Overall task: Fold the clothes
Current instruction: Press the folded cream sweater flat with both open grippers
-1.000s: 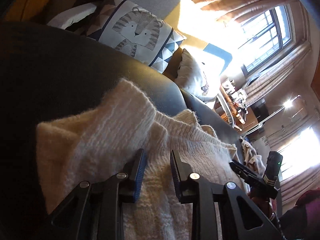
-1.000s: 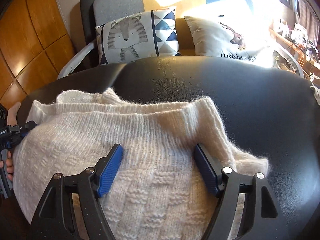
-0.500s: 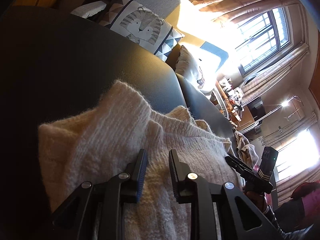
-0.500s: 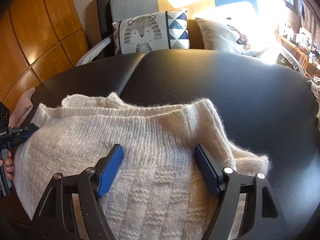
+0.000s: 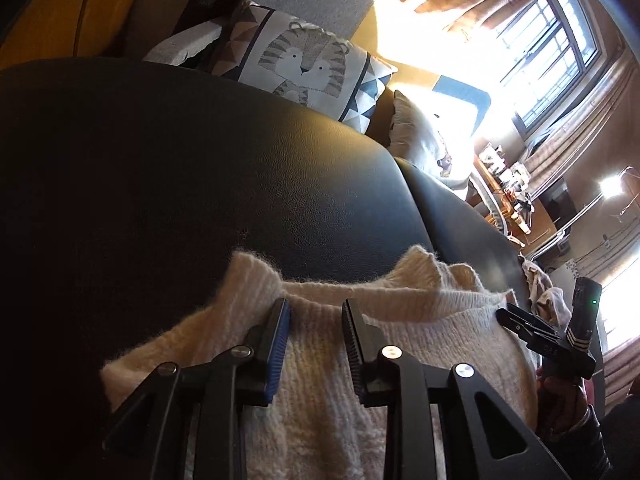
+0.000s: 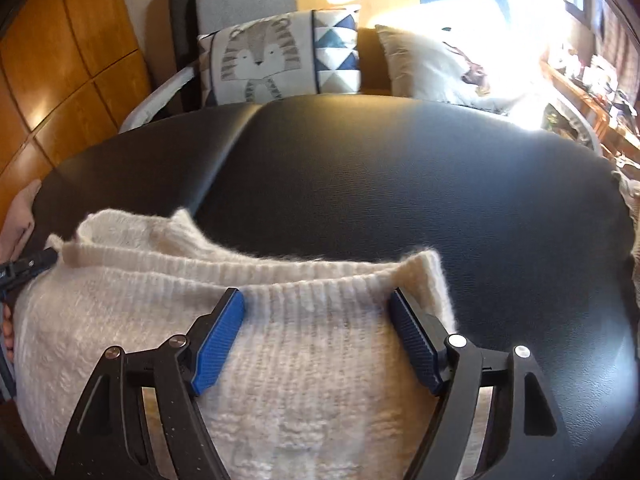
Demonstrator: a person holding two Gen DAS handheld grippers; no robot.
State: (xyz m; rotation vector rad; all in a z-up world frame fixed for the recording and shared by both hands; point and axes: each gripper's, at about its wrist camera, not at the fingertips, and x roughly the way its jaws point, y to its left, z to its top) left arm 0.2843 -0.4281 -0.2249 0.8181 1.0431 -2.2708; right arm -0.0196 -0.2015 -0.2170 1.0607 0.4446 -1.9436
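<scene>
Sweater (image 6: 256,364), cream and fuzzy-knit, lay on the black leather cushion (image 6: 400,184), bunched toward the near edge with its ribbed band running crosswise, from one hand to the other. That crosswise line was the long axis that any fold would have to follow, and the bare leather beyond it was the room left to lay the fabric into. Behind the cushion leaned a tiger pillow (image 6: 276,60).

Both hands were over the sweater, one toward each end of the band. The right gripper (image 6: 318,314) straddled the band near the sweater's right corner, and the left gripper (image 5: 314,318) sat near the raised left corner, so neither hand was clearly the nearer; each had its own end.

Right fingers (image 6: 218,344) stood wide apart, with the knit lying between and beneath them; the pads did not seem to press it, so I judged that hand released. Left fingers (image 5: 276,350) had just been opening a little and stood narrowly parted, a strip of knit showing in the gap; no pinch showed, so I read them as let go, resting on or just above the fabric.
</scene>
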